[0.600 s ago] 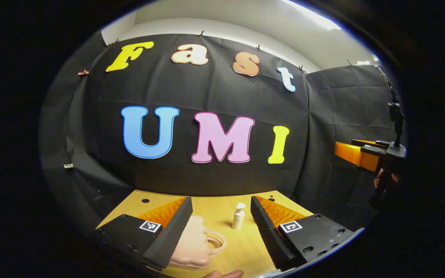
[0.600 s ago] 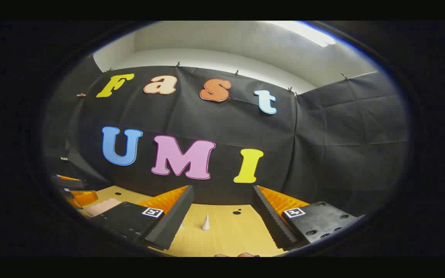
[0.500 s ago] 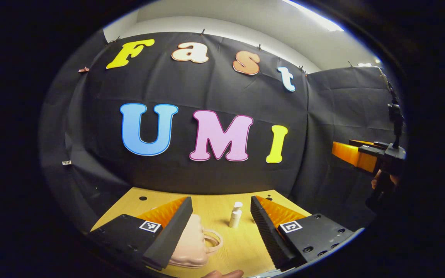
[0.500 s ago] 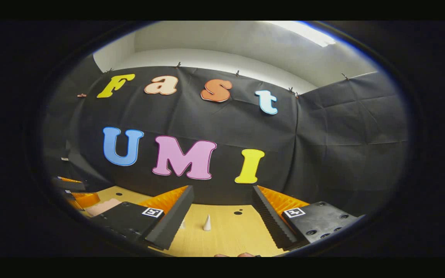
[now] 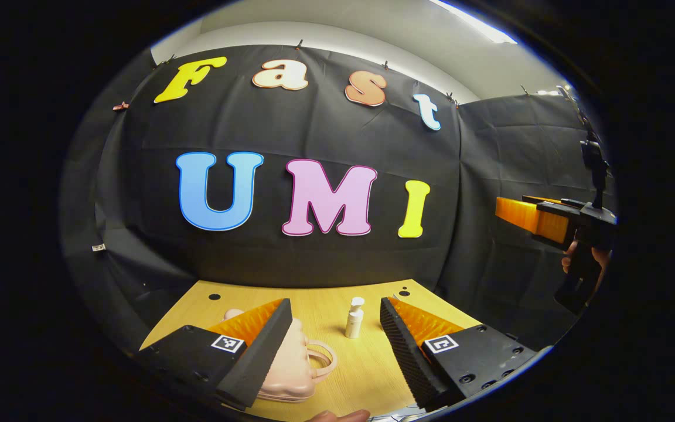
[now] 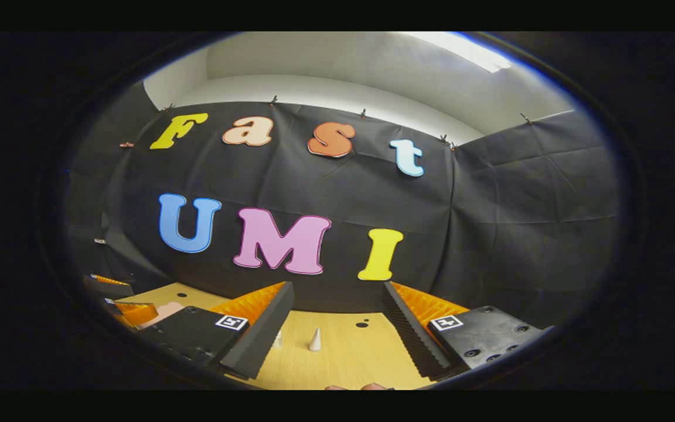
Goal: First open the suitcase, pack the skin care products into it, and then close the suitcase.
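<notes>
Both grippers hover above the wooden table [image 5: 367, 375], fingers spread wide and holding nothing, which reads as an approach before the first step. The left gripper [image 5: 335, 346] points at the closed pink suitcase [image 5: 293, 366] lying flat under its left finger, handle toward a small white bottle [image 5: 354, 317] standing just beyond. The right gripper [image 6: 337, 340] faces a white cone-shaped tube [image 6: 314, 340] (likely skin care). Since the earlier frame the left view has tipped down, showing more table.

Pale pink suitcase [image 5: 290, 369], white bottle [image 5: 354, 317], light wood table [image 5: 367, 375].
</notes>
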`<state>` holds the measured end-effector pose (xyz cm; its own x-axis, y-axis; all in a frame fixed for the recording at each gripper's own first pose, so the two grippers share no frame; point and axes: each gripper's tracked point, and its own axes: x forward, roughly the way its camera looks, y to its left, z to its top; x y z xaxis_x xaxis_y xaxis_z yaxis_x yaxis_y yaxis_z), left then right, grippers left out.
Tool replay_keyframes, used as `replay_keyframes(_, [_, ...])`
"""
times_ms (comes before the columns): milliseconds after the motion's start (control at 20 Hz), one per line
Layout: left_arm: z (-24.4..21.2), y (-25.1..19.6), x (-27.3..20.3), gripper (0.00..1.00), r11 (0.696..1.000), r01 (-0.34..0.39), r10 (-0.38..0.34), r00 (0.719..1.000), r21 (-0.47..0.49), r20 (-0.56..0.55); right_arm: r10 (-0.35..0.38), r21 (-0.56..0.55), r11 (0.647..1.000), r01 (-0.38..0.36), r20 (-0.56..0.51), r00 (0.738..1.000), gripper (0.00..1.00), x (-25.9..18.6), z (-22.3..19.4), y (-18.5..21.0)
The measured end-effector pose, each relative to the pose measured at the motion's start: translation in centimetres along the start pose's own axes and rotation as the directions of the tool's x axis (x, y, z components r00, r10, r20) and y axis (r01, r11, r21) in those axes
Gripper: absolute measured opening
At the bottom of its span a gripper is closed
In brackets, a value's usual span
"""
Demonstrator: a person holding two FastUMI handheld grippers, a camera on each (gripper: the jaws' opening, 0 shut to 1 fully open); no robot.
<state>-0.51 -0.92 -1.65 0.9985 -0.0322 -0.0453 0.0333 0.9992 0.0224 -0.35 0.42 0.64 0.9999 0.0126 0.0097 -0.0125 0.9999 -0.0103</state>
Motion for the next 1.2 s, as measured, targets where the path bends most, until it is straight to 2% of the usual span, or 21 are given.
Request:
replay_keyframes(250, [-0.9, -0.3, 0.4, 0.96, 1.000, 0.016, -0.015, 1.000, 0.022, -0.024, 0.000, -0.001, 1.000, 0.000, -0.007, 1.000, 0.96, 0.2, -0.3, 0.1])
replay_keyframes(350, [-2.5, -1.3, 1.0, 0.96, 0.998, 0.054, -0.054, 0.997, 0.011, -0.051, 0.000, 0.003, 1.000, 0.000, -0.014, 1.000, 0.96, 0.3, -0.6, 0.2])
replay_keyframes(450, [-6.2, -2.0, 2.1, 0.96, 0.996, 0.093, -0.094, 0.985, -0.013, -0.146, 0.009, 0.012, 1.000, -0.009, -0.026, 1.000, 0.96, 0.4, -0.9, 0.7])
replay_keyframes(550, [-9.8, -1.9, 3.8, 0.96, 0.995, 0.094, -0.096, 0.965, -0.022, -0.242, 0.015, 0.008, 1.000, -0.015, -0.029, 0.999, 0.96, 0.5, -1.1, 1.0])
replay_keyframes(650, [-12.7, -1.4, 5.2, 0.96, 0.997, 0.068, -0.076, 0.939, -0.036, -0.337, 0.018, -0.010, 1.000, -0.019, -0.024, 1.000, 0.97, 0.5, -1.1, 1.1])
replay_keyframes(750, [-15.1, -1.3, 6.9, 0.96, 0.994, 0.050, -0.084, 0.914, -0.095, -0.398, 0.037, -0.021, 0.999, -0.038, -0.036, 0.999, 0.96, 0.5, -1.7, 1.2])
replay_keyframes(850, [-18.1, -0.8, 8.3, 0.96, 0.990, 0.015, -0.082, 0.870, -0.140, -0.486, 0.053, -0.020, 0.998, -0.054, -0.053, 0.997, 0.99, 0.9, -2.3, 0.9])
replay_keyframes(950, [-20.7, -0.5, 10.2, 0.97, 0.986, -0.001, -0.092, 0.827, -0.164, -0.555, 0.063, -0.011, 0.998, -0.064, -0.078, 0.995, 0.96, 1.8, -3.4, 0.2])
replay_keyframes(1000, [-21.9, -0.1, 11.1, 0.97, 0.988, -0.009, -0.084, 0.803, -0.153, -0.590, 0.064, -0.001, 0.998, -0.064, -0.091, 0.994, 0.99, 2.4, -4.1, -0.4])
replay_keyframes(1150, [-24.5, 1.2, 13.5, 0.97, 0.993, -0.058, -0.026, 0.743, -0.104, -0.669, 0.089, 0.014, 0.996, -0.088, -0.125, 0.988, 0.96, 4.9, -6.1, -1.9])
replay_keyframes(1200, [-24.7, 1.0, 14.2, 0.97, 0.991, -0.074, -0.022, 0.731, -0.111, -0.682, 0.093, 0.006, 0.996, -0.093, -0.129, 0.987, 0.97, 6.0, -6.6, -2.7])
